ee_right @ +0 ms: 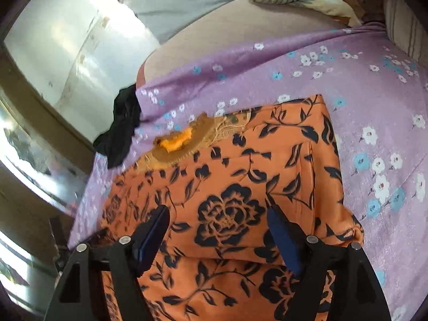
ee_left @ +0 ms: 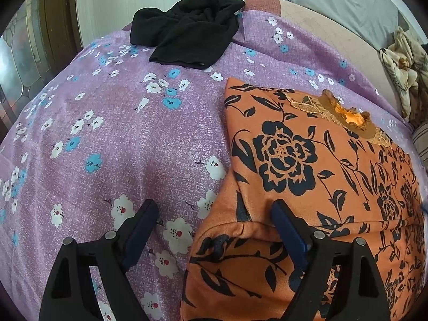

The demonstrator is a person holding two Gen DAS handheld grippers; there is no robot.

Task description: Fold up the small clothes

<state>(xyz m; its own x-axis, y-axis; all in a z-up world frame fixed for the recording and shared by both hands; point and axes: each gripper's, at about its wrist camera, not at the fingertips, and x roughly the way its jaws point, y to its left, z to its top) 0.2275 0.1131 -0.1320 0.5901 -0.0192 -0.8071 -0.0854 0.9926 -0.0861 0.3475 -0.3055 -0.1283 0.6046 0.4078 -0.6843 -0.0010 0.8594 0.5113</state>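
An orange garment with black flower print lies flat on a purple flowered bedsheet, its embroidered neckline at the far end. My left gripper is open over the garment's near left edge, one finger over the sheet and one over the cloth. In the right wrist view the same garment fills the middle, with a fold line across its near part. My right gripper is open just above the cloth. A black garment lies crumpled at the far edge of the sheet and also shows in the right wrist view.
The purple sheet covers a bed with a beige mattress beyond it. A grey pillow and a cream patterned bundle of cloth lie at the far right. A wall and glass door stand to the left.
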